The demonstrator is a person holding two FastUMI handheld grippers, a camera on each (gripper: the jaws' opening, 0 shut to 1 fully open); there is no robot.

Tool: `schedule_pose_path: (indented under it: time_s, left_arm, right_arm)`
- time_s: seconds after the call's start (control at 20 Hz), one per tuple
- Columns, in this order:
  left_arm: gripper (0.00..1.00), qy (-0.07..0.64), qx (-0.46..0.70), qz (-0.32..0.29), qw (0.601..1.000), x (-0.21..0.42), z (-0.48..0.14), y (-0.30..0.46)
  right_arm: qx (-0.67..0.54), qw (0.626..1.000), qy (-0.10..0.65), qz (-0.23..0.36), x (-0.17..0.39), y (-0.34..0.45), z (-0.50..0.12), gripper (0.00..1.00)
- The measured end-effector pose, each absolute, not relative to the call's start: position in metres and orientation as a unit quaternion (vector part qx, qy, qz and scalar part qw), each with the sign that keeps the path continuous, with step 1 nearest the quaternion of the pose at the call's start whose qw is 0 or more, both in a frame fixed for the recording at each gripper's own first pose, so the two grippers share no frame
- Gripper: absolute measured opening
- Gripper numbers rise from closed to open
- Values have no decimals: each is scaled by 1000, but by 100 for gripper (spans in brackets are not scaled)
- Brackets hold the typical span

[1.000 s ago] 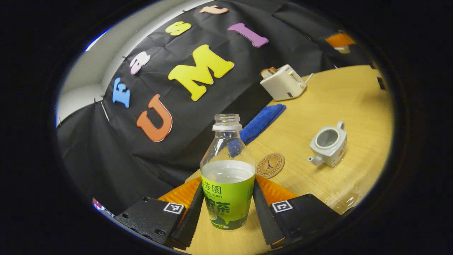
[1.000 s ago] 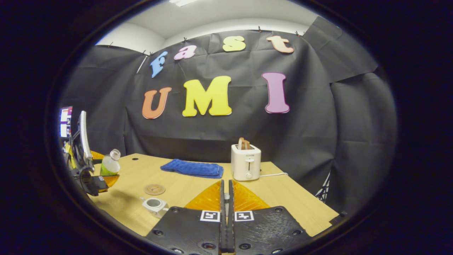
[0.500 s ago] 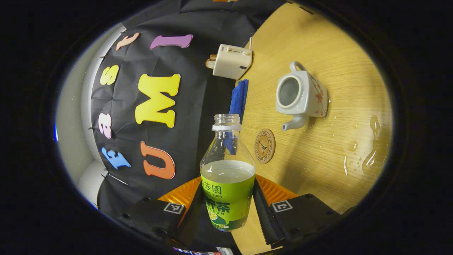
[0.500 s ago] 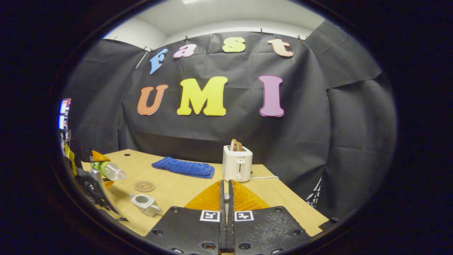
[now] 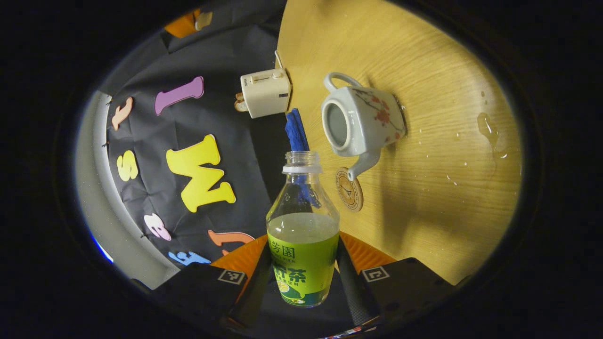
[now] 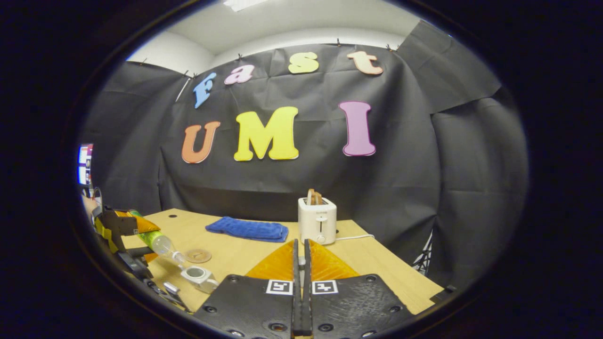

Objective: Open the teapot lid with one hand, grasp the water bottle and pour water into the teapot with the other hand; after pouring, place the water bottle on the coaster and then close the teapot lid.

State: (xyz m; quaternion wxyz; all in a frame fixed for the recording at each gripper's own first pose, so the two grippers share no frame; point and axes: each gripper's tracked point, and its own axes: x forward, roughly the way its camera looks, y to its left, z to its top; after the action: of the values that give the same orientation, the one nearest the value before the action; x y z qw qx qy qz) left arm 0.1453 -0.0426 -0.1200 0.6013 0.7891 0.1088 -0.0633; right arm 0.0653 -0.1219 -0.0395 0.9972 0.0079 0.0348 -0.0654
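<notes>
Between the fingers of the left tongs [image 5: 303, 273] a green-labelled water bottle [image 5: 303, 230] is clamped at its lower body, both fingers pressed to its sides, cap off and mouth pointing forward along the tongs. Ahead of that mouth and a little to its right, an open white teapot [image 5: 360, 121] is seen on the wooden counter [image 5: 447, 188], its round opening turned toward the bottle and its spout reaching toward a round coaster [image 5: 349, 189] just beside it. From the right gripper view the bottle is shown tipped steeply, neck down, with its mouth just above the teapot's opening, so the bottle's long axis is judged to run from the left tongs down toward the pot. The pouring step is judged to be at hand; whether water is leaving the mouth cannot be told. Aim matters, since droplets and a small puddle [image 5: 487, 127] lie on the counter beyond the pot.

The right tongs [image 6: 301, 282] are seen pressed together, well apart from the teapot and farther from it than the left; what is pinched between them, if anything, cannot be told.

Counted: one bottle, one teapot, one coaster, one blue cloth [image 6: 247, 229], one toaster [image 6: 317, 220].
</notes>
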Motion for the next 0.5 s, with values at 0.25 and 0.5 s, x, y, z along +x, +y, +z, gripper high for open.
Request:
schedule_pose_path:
  time_s: [0.25,0.5]
  left_arm:
    - [72,96,834,-62,541,152,-105,-59]
    - [75,98,867,-63,485,148,-100,-67]
  right_arm:
    - [19,996,35,-74,65,-134,-39,0]
    - [26,996,30,-76,60,-140,-34,0]
